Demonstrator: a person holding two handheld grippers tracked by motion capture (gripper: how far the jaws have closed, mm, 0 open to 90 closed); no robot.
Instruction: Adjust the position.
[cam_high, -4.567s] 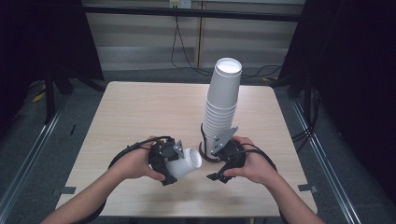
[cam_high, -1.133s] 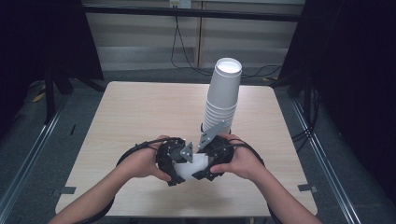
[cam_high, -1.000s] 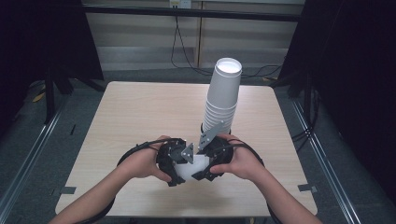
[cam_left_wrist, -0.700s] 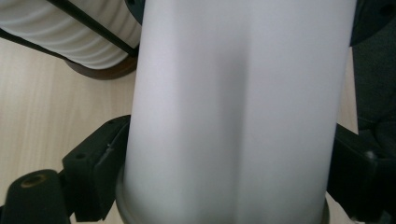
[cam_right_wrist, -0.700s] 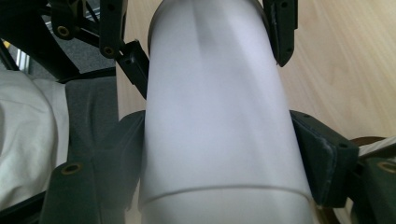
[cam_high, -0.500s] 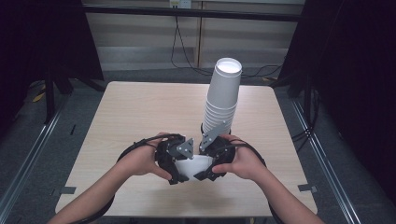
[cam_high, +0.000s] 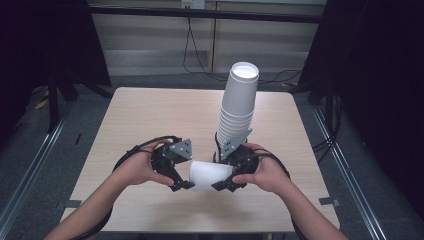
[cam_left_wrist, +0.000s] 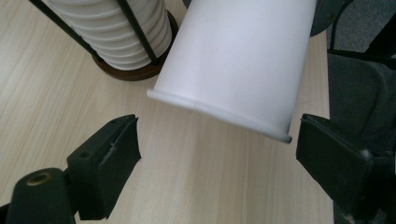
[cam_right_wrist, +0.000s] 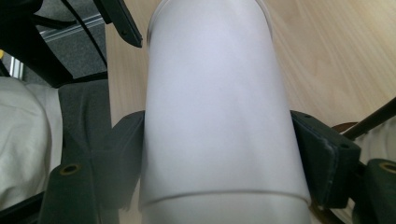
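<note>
Pale wooden surface (cam_high: 150, 115) carries our cup stack (cam_high: 237, 107); the right hand-held gripper (cam_high: 226, 184) clamps a light, crushable paper cup (cam_high: 210, 175) sideways just above it. Our left hand-held gripper (cam_high: 181, 184), jaws parted and just closing, should pinch its stiffer rim gently.

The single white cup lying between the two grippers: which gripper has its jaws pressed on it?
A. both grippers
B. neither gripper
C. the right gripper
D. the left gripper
C: the right gripper clamps the white cup on both sides, while the left gripper jaws stand apart from its rim.
</note>
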